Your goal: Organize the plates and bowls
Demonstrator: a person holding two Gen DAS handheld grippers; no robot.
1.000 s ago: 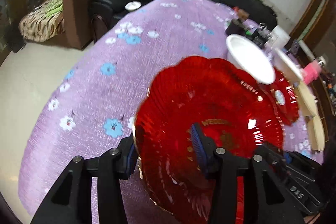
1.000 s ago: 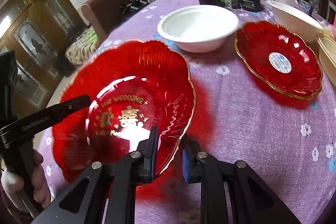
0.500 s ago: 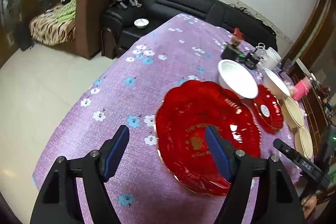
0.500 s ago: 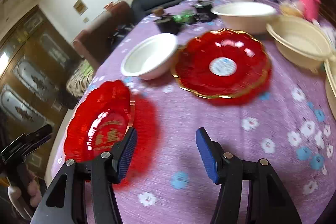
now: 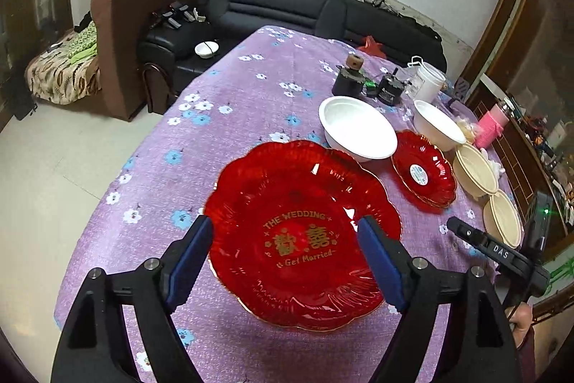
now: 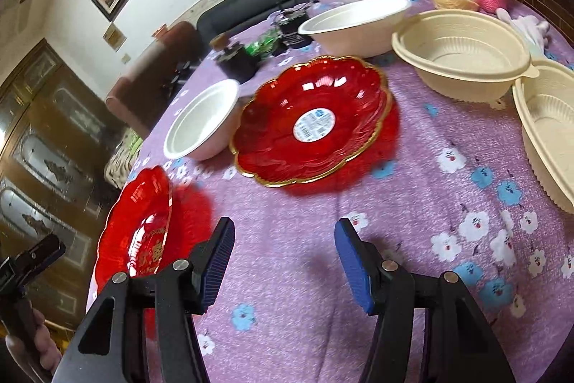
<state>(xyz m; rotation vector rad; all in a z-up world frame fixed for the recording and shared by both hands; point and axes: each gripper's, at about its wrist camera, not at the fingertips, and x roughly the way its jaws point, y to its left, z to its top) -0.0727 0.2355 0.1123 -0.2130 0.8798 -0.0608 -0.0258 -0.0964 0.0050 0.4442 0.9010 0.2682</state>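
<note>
My left tongs (image 5: 283, 250) are opening above the red plate (image 5: 301, 232) lying on the bench (image 5: 222, 131), right tongs (image 6: 283, 257) open, empty

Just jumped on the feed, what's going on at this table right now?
A person with a gripper in each hand is sorting dishes on the purple floral tablecloth. The wedding plate lies flat on the cloth; the left gripper hangs above it, jaws opening, gripping nothing. The right gripper is open and empty, facing the red sticker plate, white bowls and cream bowls.
</note>
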